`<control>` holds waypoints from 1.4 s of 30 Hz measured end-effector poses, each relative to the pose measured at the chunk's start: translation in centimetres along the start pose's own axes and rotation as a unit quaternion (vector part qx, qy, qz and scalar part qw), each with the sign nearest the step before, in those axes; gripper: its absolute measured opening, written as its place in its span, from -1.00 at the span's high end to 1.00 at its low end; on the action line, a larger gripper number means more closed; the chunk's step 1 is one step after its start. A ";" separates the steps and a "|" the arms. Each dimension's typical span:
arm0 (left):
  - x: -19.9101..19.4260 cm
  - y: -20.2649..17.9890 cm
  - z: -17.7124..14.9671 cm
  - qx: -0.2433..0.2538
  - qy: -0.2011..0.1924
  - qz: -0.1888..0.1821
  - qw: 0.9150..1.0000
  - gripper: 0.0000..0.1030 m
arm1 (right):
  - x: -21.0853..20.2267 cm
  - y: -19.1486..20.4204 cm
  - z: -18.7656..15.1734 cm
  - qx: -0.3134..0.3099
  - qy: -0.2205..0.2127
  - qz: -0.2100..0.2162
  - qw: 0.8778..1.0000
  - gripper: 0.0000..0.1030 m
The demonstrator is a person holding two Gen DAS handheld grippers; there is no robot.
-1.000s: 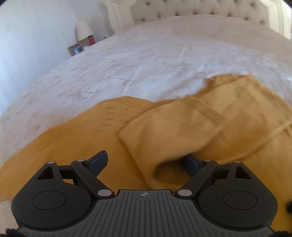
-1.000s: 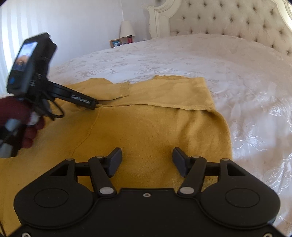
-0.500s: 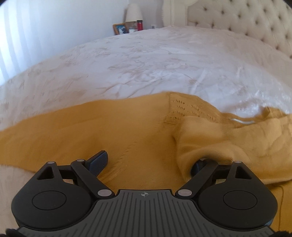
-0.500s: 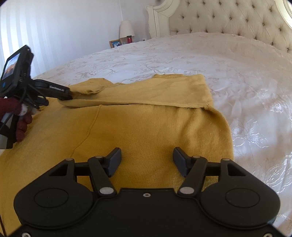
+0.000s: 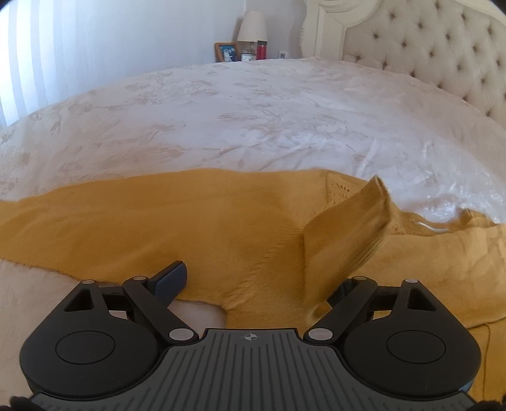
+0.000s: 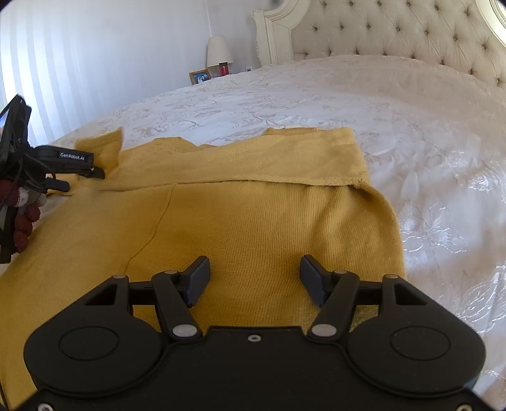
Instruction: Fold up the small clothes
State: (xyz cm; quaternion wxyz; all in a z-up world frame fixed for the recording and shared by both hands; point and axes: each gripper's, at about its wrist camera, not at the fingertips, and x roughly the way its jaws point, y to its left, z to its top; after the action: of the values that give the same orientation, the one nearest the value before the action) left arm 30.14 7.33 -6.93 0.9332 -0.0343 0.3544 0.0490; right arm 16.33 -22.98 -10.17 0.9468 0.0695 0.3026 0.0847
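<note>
A mustard-yellow knitted sweater [image 5: 189, 221] [image 6: 268, 221] lies spread on the bed, its far part folded over into a band. My left gripper [image 5: 257, 278] [image 6: 80, 178] is at the garment's left end with its jaws wide apart. A sleeve end [image 5: 348, 227] [image 6: 101, 147] drapes blurred over its right finger and hides it; the pads do not press on it. My right gripper [image 6: 255, 278] hovers open over the near body of the sweater, with nothing between its fingers.
The white patterned bedspread [image 5: 253, 110] [image 6: 427, 126] stretches beyond and to the right of the sweater. A tufted headboard [image 5: 427, 41] [image 6: 395, 28] stands at the back. A lamp [image 5: 252, 27] [image 6: 219, 52] and a photo frame sit on the nightstand. A hand in a dark red glove [image 6: 22, 221] holds the left gripper.
My left gripper has moved left along the sweater and rolled level, drawing the sleeve end out to the left, still hung on its right finger. The right gripper has kept still.
</note>
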 end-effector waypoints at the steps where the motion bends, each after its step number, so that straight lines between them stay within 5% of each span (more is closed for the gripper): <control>1: -0.1 0.3 0.0 -0.003 0.000 -0.006 1.000 -0.71 | -0.3 -0.1 0.2 0.003 0.000 0.002 1.000 -0.29; 10: 0.3 1.8 -0.3 -0.018 -0.008 -0.110 0.994 -0.68 | -0.6 -3.3 4.8 0.025 -0.014 -0.017 0.999 -0.29; 14: 1.1 1.5 -0.2 0.006 0.004 -0.124 0.992 -0.41 | 2.0 -6.3 8.1 0.042 -0.019 -0.031 0.998 -0.28; 24: 1.6 1.7 -0.1 0.026 0.009 -0.140 0.990 -0.33 | 10.9 -10.8 12.4 0.083 0.036 -0.046 0.995 -0.06; 25: 1.7 1.7 -0.1 0.028 0.009 -0.141 0.990 -0.33 | 11.5 -10.8 12.4 0.084 0.047 -0.045 0.994 0.03; 27: 1.8 1.6 -0.1 0.029 0.008 -0.143 0.989 -0.33 | 12.7 -10.5 12.3 0.078 0.067 -0.044 0.994 0.78; 31: 1.7 1.3 0.1 0.024 0.001 -0.165 0.986 -0.33 | 11.7 -10.6 12.9 0.041 0.049 -0.081 0.995 0.83; 36: 2.0 0.2 -0.2 0.041 -0.002 -0.173 0.984 -0.33 | 11.9 -14.8 12.2 0.075 0.067 -0.145 0.984 0.93; 39: 2.3 -0.1 -0.5 0.044 0.000 -0.166 0.985 -0.33 | 10.8 -17.3 11.5 0.131 0.055 -0.113 0.983 0.92; 42: 2.2 -0.1 -0.5 0.041 -0.001 -0.166 0.985 -0.33 | 8.3 -17.2 11.4 0.137 0.030 -0.094 0.986 0.67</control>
State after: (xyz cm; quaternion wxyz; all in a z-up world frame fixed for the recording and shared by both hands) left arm 31.46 7.35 -8.82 0.9294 -0.0538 0.3443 -0.1213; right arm 31.71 -39.03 -8.83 0.9227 0.1672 0.3445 -0.0451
